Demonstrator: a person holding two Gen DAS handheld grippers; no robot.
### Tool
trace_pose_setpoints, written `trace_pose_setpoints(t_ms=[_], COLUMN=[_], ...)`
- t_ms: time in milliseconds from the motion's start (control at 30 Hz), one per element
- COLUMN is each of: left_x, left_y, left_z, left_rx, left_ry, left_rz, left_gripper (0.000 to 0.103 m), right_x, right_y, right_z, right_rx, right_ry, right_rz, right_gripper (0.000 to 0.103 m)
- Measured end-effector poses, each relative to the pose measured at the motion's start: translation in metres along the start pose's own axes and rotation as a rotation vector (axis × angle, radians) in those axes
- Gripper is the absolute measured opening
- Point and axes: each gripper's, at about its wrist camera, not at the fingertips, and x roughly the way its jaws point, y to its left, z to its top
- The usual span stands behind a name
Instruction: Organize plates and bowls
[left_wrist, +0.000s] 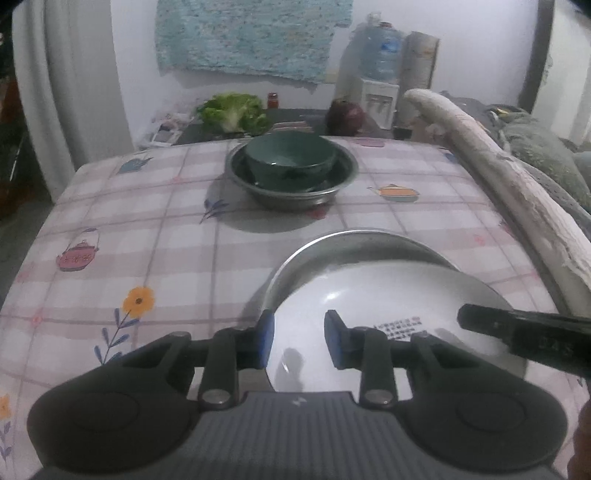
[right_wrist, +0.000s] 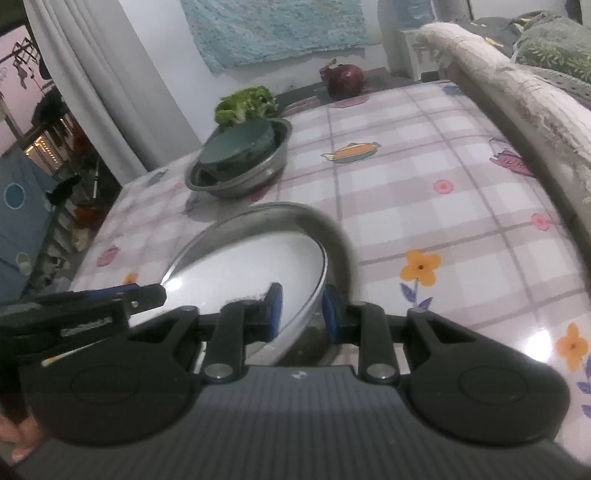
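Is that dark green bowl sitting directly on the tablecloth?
No, the green bowl sits inside a metal basin, which itself rests on the checked tablecloth.

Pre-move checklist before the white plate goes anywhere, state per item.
1. Left gripper astride white plate rim: ok.
2. Left pads pressing on it: cannot tell.
3. Right gripper astride the plate's opposite rim: ok; grip firmness cannot tell.
4. Plate nested over steel plate: ok.
5. Green bowl seated in steel bowl: ok.
6. Cloth between the two stacks unobstructed: ok.
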Motion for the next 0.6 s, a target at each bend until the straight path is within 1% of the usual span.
trace_pose_setpoints(t_ms=[100, 200, 267, 333, 500, 600], left_x=[-0.003, -0.005, -0.007, -0.007, -0.005, 0.001], left_y=[-0.004, -0.002, 0.001, 0.004, 0.015, 0.019], left_z=[-0.003, -0.004, -0.004, -0.004, -0.006, -0.008], left_rx=[0.029, 0.027, 0.020, 0.013, -0.018, -0.035], left_ry=[-0.022, -0.027, -0.032, -0.031, -0.007, 0.031], left_rz=[0.021, 0.013, 0.018, 0.023, 0.033, 0.044], left_gripper=[0.032, 0.034, 0.038, 0.040, 0.051, 0.051], right_x=[-0.001, -0.003, -0.004, -0.006, -0.004, 0.004], right_y=[-0.004, -0.006, -0.009, -0.010, -0.016, -0.020], right_z=[0.001, 0.003, 0.003, 0.005, 0.006, 0.005], right_rx=[-0.003, -0.018, -0.009, -0.010, 0.009, 0.035], right_ry=[-0.012, -0.021, -0.031, -0.040, -0.049, -0.028], right_rz=[-0.018, -0.056, -0.045, -0.045, -0.053, -0.041], right_gripper=[0.025, 0.026, 0.026, 0.027, 0.029, 0.029])
